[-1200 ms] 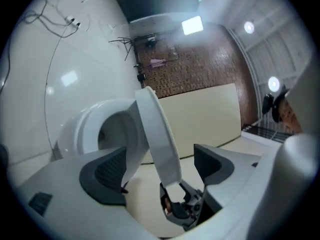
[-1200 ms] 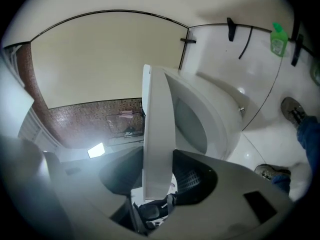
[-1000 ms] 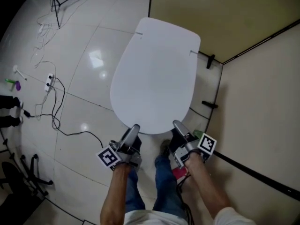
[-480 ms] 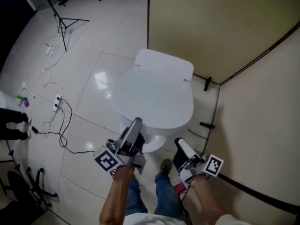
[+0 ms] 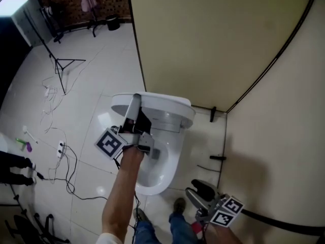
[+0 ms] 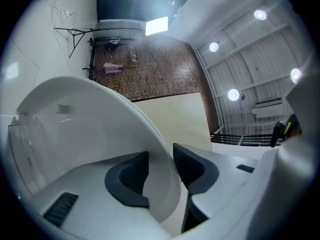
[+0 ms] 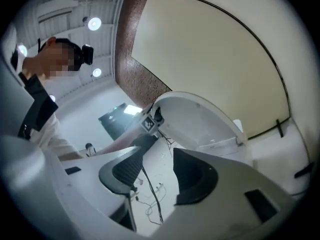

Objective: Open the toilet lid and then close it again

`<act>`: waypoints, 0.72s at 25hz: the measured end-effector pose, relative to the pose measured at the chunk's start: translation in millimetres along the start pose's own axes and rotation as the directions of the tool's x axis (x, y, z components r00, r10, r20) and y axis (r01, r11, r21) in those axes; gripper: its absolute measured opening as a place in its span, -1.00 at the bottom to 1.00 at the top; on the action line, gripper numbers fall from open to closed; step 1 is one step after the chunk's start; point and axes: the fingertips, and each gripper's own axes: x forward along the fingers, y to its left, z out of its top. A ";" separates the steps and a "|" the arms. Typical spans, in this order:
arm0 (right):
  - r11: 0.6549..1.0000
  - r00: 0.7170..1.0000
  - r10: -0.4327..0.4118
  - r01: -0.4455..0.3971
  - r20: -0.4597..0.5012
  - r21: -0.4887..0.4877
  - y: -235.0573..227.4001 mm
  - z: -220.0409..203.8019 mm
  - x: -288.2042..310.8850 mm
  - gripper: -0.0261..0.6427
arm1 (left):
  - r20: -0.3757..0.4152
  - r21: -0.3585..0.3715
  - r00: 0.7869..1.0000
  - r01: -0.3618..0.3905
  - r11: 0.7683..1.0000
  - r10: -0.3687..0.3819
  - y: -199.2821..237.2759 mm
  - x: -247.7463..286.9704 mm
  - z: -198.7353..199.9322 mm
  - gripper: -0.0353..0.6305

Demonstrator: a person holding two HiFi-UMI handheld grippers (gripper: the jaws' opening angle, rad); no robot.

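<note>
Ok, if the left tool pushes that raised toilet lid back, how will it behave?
Probably stiff: the toilet lid shows no bend where the left tool pinches it. Glossy, so likely slippery. Hinged, it should swing, not slide.

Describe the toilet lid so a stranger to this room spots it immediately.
Find the beige partition wall; the white toilet stands at its foot. The lid is the thin white oval tilted up over the open bowl, the only part pinched in the left tool.
</note>
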 end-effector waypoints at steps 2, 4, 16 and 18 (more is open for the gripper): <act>0.997 0.999 -0.042 0.041 -0.014 -0.059 -6.8 -5.1 -14.0 -0.35 | 0.034 -0.026 0.999 -0.039 0.999 0.039 9.0 27.8 4.1 -0.44; 0.995 0.998 -0.064 0.063 -0.013 -0.077 -13.7 -3.1 -25.6 -0.35 | 0.062 -0.053 0.995 -0.081 0.995 0.084 21.4 58.0 8.3 -0.44; 0.979 0.986 -0.159 0.164 0.051 -0.119 -45.4 28.5 -80.9 -0.35 | 0.122 -0.195 0.962 -0.217 0.957 0.243 85.6 179.1 23.9 -0.39; 0.977 0.984 -0.165 0.172 0.060 -0.128 -45.5 32.6 -82.9 -0.35 | 0.108 -0.195 0.962 -0.229 0.954 0.252 88.2 183.8 27.5 -0.39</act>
